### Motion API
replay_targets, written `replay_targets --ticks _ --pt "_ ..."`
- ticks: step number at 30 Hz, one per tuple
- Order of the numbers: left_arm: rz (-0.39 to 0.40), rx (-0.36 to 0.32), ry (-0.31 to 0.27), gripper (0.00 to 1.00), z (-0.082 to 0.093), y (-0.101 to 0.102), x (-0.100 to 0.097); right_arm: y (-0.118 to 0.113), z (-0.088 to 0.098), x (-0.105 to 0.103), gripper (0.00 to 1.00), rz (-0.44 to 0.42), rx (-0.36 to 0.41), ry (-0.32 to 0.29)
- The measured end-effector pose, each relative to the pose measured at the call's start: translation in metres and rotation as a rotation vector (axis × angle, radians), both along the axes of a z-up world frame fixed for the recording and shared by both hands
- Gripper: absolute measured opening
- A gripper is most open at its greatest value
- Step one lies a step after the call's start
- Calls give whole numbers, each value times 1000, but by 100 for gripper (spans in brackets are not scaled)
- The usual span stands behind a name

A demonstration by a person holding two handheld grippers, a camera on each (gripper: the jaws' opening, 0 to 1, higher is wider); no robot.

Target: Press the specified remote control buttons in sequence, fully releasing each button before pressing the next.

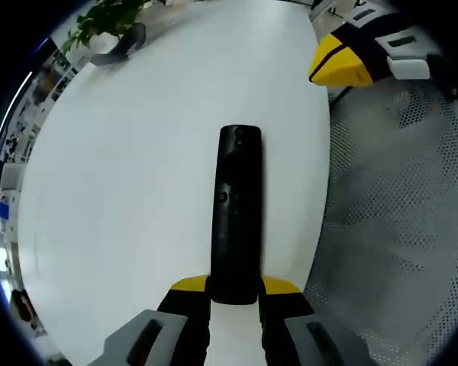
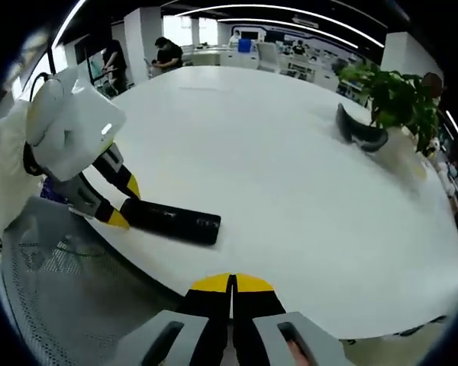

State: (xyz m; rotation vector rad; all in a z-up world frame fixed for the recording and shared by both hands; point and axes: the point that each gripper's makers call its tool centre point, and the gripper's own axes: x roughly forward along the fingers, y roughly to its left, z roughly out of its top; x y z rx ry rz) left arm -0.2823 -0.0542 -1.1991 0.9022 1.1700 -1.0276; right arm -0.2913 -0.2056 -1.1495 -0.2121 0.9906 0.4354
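Left gripper view: left gripper [image 1: 235, 288] clamps the near end of the black remote [image 1: 237, 210] lying on the white desk [image 1: 137, 168]; right gripper view: right gripper [image 2: 231, 284] jaws fully closed, empty, near the desk edge, remote [image 2: 172, 222] ahead-left.

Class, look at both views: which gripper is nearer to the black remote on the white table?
Left. The left gripper clamps the remote at its near end, while the right gripper, jaws shut, hovers apart from it at the table edge.
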Motion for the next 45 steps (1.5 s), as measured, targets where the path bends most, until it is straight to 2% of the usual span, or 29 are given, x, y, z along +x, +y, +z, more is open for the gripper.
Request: replay_targets --ticks 3,5,7,12,14,18,22,25,26,29,33,40,45 --pt "2 -9 0 23 0 -1 -4 1 -4 -1 0 12 -1 33" --pt "2 -17 -2 23 0 -2 -6 1 -2 0 0 20 3 31" --pt "3 -23 -3 23 0 -3 -9 3 2 4 0 26 25 24" --pt "-17 -27 -3 23 0 -5 -17 10 3 12 0 9 105 72" --pt "-13 -28 -4 23 0 -6 -17 8 4 20 0 -11 111 55" --pt "-9 -34 -6 23 0 -7 -21 15 -3 20 0 -51 184 149" --pt "2 -46 -10 23 0 -8 -25 34 -14 21 0 -45 262 239" --pt "13 -58 -11 23 0 -9 -27 38 -24 20 0 -29 243 271" --pt "14 -61 -12 23 0 -9 -28 37 -28 18 0 -14 215 279" --pt "11 -64 -18 23 0 -10 -31 38 -30 17 0 0 197 274" --pt "0 -65 -17 23 0 -12 -31 38 -38 12 0 25 158 298" --pt "-5 -66 -15 23 0 -12 -32 38 -37 14 0 30 139 286" --pt "23 -102 -28 23 0 -11 -33 40 -38 15 0 60 83 303"
